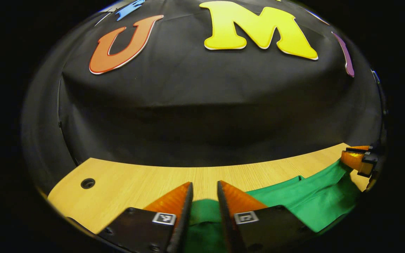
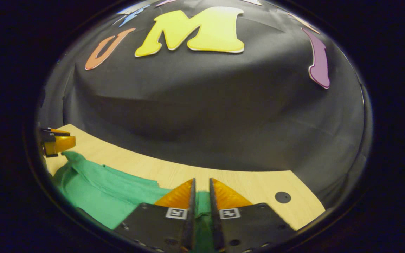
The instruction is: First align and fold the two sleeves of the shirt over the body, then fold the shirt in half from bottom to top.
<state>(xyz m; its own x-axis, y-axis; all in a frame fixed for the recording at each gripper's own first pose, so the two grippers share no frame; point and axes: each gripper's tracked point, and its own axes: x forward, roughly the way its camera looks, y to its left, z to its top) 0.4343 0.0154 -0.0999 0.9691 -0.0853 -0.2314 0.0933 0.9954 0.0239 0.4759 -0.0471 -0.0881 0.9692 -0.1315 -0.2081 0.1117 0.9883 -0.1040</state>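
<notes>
Left gripper view gives me my left gripper (image 1: 205,191) with jaws narrowed on green shirt (image 1: 304,196) cloth over the wooden surface (image 1: 125,182), while right gripper view has my right gripper (image 2: 201,189) pinching another edge, and I judge the fabric soft, light, best held at edges.

Dim booth; the worktop (image 1: 125,179) is the brightest surface, lit from above. Strong fisheye bending curves its far edge; focus stays sharp.
</notes>
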